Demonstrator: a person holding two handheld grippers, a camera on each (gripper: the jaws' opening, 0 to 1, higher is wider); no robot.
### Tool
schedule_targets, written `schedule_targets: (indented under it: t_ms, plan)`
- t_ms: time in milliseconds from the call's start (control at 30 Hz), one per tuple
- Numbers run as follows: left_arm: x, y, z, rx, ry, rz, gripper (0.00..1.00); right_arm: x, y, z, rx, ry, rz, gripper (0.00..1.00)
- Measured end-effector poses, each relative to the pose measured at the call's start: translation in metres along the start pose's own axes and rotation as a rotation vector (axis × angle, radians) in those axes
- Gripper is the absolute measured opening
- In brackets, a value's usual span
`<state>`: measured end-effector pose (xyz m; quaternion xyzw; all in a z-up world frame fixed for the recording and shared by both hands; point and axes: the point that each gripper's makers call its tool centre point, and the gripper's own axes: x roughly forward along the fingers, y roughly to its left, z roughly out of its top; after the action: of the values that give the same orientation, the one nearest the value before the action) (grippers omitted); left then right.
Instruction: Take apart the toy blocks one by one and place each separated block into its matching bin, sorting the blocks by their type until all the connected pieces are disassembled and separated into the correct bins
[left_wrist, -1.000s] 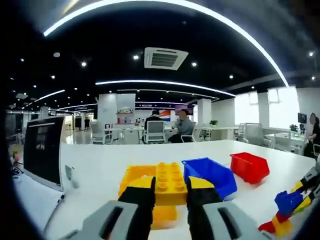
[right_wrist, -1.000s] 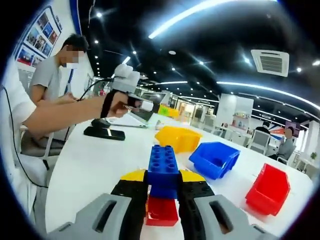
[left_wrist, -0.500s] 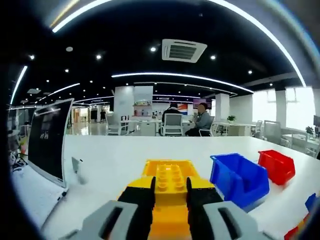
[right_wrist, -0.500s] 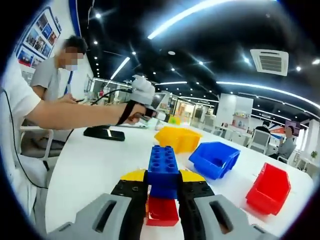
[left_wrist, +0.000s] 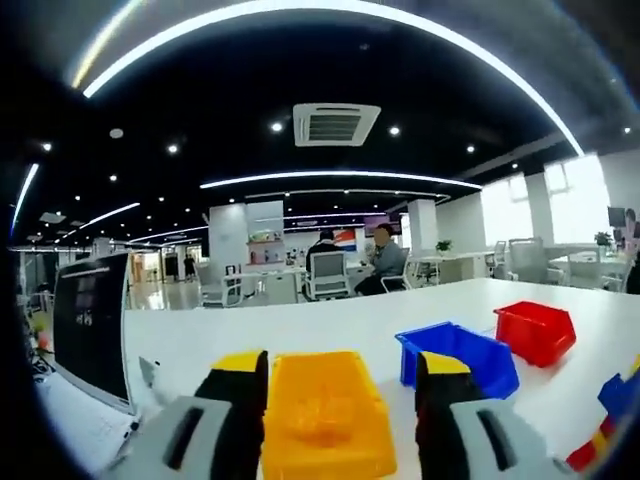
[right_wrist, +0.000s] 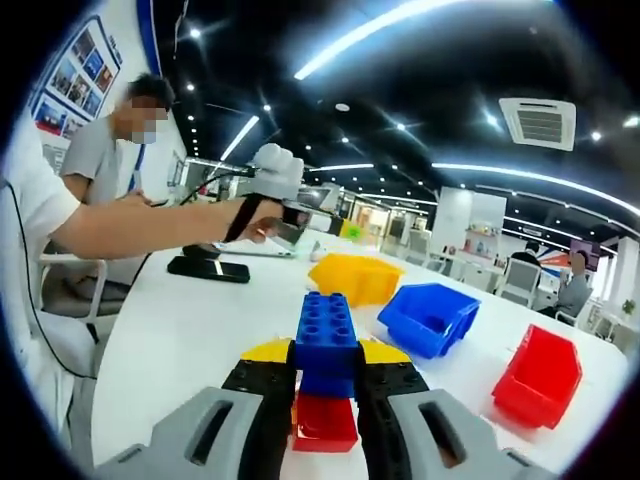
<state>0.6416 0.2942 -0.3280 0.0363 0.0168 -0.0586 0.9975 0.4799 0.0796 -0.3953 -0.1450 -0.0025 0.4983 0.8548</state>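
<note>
While right gripper (right_wrist: 325, 385) clamps blue block (right_wrist: 325, 335) — left gripper (left_wrist: 340, 385) gapes — red block (right_wrist: 323, 420) half-hidden.

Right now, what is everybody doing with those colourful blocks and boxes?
A person is pulling toy blocks apart and sorting them by colour into boxes. The left claw is open over the yellow box, where a yellow block lies inside. The right claw is shut on a blue block with a red block still stuck below it. The blue box and red box wait on the white table.
</note>
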Motion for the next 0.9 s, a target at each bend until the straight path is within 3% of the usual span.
schedule_targets:
  t_ms: [133, 433, 733, 900]
  plan:
    - [-0.013, -0.007, 0.006, 0.001, -0.023, -0.024, 0.58, 0.000, 0.000, 0.000, 0.002, -0.001, 0.000, 0.24]
    - [-0.066, -0.032, 0.024, 0.018, -0.095, -0.100, 0.58, -0.001, -0.001, 0.000, 0.004, -0.001, -0.004, 0.24]
    - [-0.115, -0.051, 0.014, -0.009, -0.104, -0.151, 0.56, -0.003, 0.000, 0.000, 0.015, -0.003, -0.002, 0.24]
    - [-0.133, -0.054, -0.003, -0.032, -0.092, -0.153, 0.55, -0.003, 0.000, 0.003, 0.027, -0.012, 0.000, 0.24]
